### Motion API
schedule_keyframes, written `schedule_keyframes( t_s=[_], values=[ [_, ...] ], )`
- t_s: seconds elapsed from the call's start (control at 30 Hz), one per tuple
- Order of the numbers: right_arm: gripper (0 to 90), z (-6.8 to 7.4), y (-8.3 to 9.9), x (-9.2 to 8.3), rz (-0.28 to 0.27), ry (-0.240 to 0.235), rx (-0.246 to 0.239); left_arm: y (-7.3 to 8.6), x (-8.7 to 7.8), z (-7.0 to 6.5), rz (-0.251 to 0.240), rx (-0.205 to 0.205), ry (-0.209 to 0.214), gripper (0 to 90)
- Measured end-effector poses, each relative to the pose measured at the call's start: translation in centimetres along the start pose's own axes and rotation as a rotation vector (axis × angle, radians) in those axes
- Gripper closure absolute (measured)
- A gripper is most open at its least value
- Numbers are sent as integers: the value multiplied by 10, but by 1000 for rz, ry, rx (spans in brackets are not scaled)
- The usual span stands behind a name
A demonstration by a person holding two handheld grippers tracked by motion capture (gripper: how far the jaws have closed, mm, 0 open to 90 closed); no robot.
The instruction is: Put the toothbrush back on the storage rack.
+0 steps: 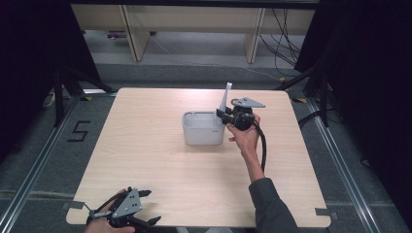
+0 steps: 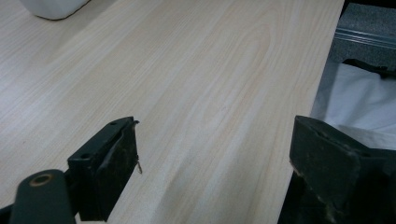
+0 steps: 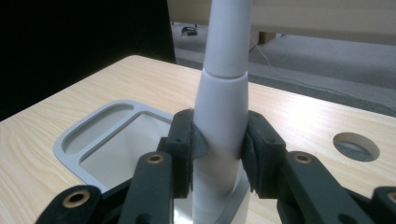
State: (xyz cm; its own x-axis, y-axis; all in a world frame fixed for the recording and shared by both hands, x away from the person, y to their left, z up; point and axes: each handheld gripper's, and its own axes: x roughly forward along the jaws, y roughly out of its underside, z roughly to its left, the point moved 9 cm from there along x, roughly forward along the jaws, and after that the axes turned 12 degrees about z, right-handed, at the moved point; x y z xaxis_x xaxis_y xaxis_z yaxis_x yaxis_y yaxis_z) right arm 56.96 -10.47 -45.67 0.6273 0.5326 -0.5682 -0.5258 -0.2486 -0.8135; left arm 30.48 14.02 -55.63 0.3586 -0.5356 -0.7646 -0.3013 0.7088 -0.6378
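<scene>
the right gripper [image 3: 219,154] has its jaws clamped on the thick lower part of a white handle [image 3: 222,112], one pad on each side. the handle stands nearly upright, tilted a little, and rises past the jaws; its top is cut off in the right gripper view. just ahead of and below the jaws sits a grey bin [image 1: 203,128], near the middle of the table [image 1: 145,160], and the handle's foot goes down at the bin's near rim. the person's right hand [image 1: 245,136] grips this gripper beside the bin. well apart, the left gripper [image 1: 145,206] hangs over the table's near corner, jaws spread wide with nothing between them.
</scene>
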Motion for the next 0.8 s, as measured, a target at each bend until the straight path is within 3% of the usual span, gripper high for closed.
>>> schedule_keyframes(
  t_s=[0.2,0.23,0.27,0.33,0.37,0.5,0.53,0.67,0.8],
  values=[
    [665,0,-2,1,-15,13,-28,0,0,0,-3,-1,-3,147],
    [665,1,-2,0,-10,15,-35,1,-1,3,16,22,-12,147],
    [665,1,-2,1,-7,14,-37,0,0,1,-3,0,-5,147],
    [665,2,-2,0,-3,21,-22,0,-1,1,7,5,-10,147],
    [665,1,-4,1,-15,26,-59,0,-1,1,7,4,-13,147],
    [666,4,-2,2,16,43,-55,1,-1,4,13,8,-29,147],
    [666,3,-2,4,14,53,-78,2,-1,4,16,1,-29,147],
    [667,3,1,7,24,46,-74,1,0,2,11,4,-16,147],
    [653,5,-4,3,-11,26,-46,0,-1,3,5,10,-21,147]
  ],
)
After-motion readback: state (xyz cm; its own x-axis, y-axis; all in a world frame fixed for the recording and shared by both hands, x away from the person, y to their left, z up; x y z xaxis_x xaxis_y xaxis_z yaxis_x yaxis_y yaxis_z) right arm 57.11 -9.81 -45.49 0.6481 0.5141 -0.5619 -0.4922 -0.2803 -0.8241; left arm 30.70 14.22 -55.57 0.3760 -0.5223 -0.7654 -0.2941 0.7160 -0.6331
